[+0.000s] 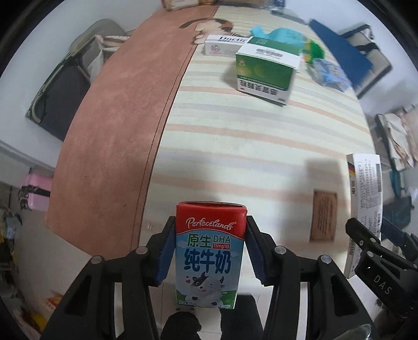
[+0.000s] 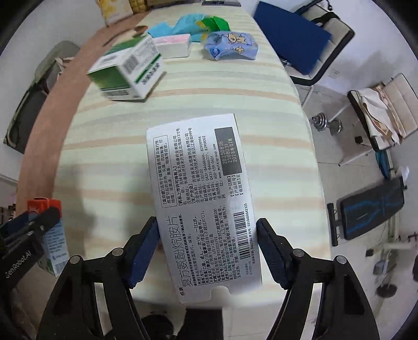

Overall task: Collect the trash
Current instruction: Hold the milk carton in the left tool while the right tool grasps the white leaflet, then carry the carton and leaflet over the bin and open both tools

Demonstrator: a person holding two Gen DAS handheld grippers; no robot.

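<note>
- Left tongs [image 1: 210, 243] grip a small red, white and blue milk carton with a cartoon cow [image 1: 209, 256], their blue pads pressed on both its sides, and it hangs clear above the striped cream and peach cloth of the bench [image 1: 235, 146].
- Right tongs [image 2: 207, 245] stand fairly wide around a flat white medicine box printed with black text and a barcode [image 2: 201, 204]; the pads sit against its two long edges, so I judge it held, and it appears lifted off the bench.
- Two pieces of trash are thus in hand; no bin or bag shows in either view, so where they go cannot be told.
- Left on the bench, well apart from both tongs: a green and white cardboard box [image 1: 266, 70], a white and pink box [image 2: 173, 45], a crumpled blue packet printed with bears [image 2: 231, 45] and some blue and green wrappers [image 2: 193, 23].
- Both tongs point steeply down at the bench, side by side, each visible at the edge of the other's view.
</note>
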